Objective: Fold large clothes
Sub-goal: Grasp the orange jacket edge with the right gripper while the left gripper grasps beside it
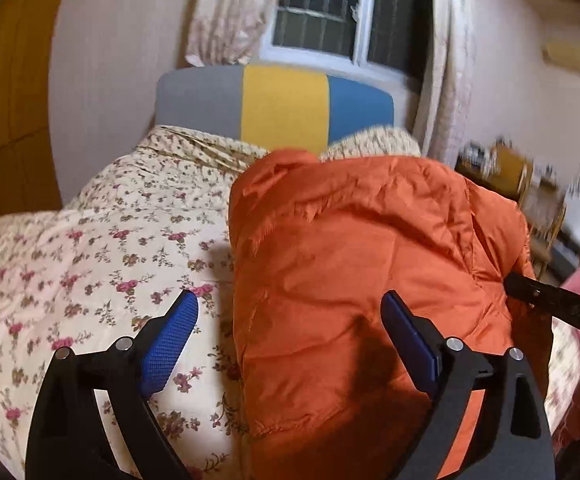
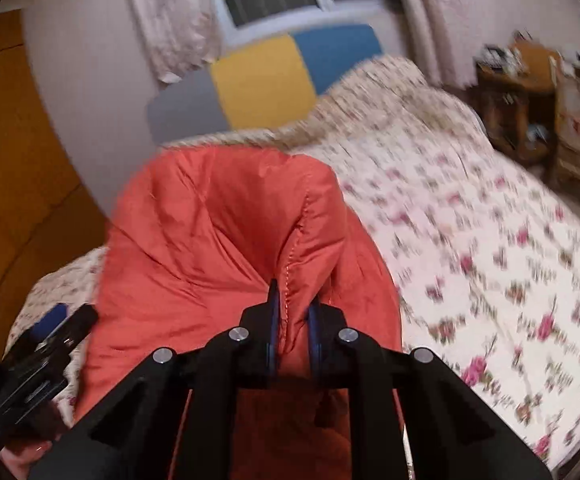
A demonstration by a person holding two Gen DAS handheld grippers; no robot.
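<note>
The orange padded jacket point(image 1: 354, 264) lies bunched on the floral bedspread point(image 1: 102, 264), its long axis running from me toward the grey, yellow and blue headboard point(image 1: 278, 100). My right gripper point(image 2: 294, 312) is clamped on a stitched seam fold of it. My left gripper point(image 1: 290, 320) stands wide apart, holding nothing, one finger over the jacket's edge. A curtained window point(image 1: 330, 12) sits behind; cluttered wooden shelves point(image 2: 530, 92) stand beside the bed.

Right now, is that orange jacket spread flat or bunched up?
Bunched up: the orange jacket sits heaped and creased on the floral bedspread, one stitched edge pinched in the right gripper.
</note>
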